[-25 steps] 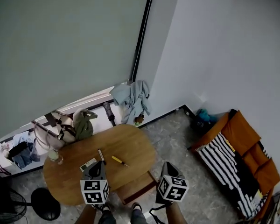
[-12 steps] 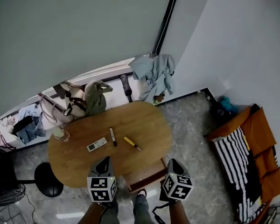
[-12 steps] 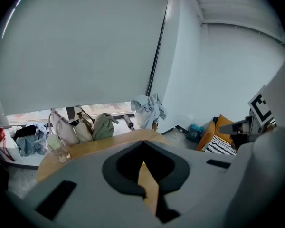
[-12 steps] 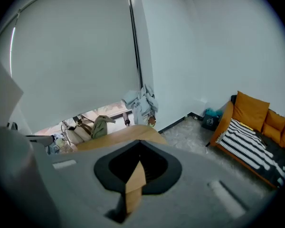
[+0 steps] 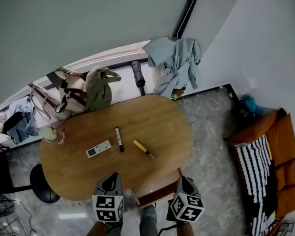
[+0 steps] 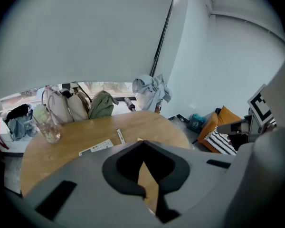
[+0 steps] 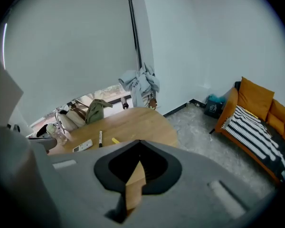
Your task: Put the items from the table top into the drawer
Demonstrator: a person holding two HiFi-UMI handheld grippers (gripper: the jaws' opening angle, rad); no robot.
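Note:
On the oval wooden table (image 5: 162, 122) lie a white remote (image 5: 98, 149), a black marker (image 5: 119, 139) and a yellow pen (image 5: 143, 148). A glass (image 5: 53, 134) stands at its left end. Under the table's near edge a wooden drawer (image 5: 155, 193) sticks out. My left gripper (image 5: 112, 177) is at the near edge, left of the drawer, shut and holding nothing. Just right of the drawer is my right gripper (image 5: 183, 180), also shut and holding nothing. In the left gripper view the remote (image 6: 96, 147) and marker (image 6: 119, 136) lie beyond the closed jaws.
Bags (image 5: 76, 92) and a folded umbrella (image 5: 137, 75) lie on the floor behind the table. A blue-grey cloth (image 5: 179, 63) hangs in the corner. An orange sofa with a striped cushion (image 5: 265, 151) stands at the right, a black stool (image 5: 42, 191) at the left.
Both grippers have sunk toward the table's near edge, still shut. The view has tipped down, so the table fills more of it. The items on the table have not moved.

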